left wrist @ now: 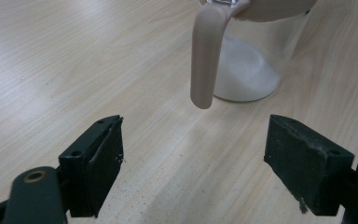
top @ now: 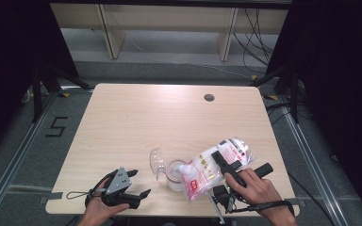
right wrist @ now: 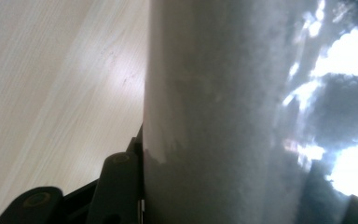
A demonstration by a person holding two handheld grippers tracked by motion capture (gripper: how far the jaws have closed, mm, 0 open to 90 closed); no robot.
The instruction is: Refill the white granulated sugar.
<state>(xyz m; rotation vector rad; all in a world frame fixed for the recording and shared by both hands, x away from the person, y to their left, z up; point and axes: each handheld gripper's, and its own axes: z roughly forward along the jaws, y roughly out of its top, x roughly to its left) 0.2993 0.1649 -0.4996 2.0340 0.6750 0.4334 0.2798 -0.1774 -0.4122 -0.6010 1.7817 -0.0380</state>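
The right claw (top: 222,162) was clamped on the bag (top: 215,168), tipped so its mouth hung over the jar (top: 175,174). The left claw (top: 137,185) waited apart, jar just ahead.

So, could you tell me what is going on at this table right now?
A person is working with a gripper in each hand. The right gripper is clamped on a plastic bag of white powder, tipped with its lower end over a clear jar whose hinged lid stands open. Some white powder already lies heaped in the jar. The left gripper rests open on the wooden table, facing the jar and holding nothing.
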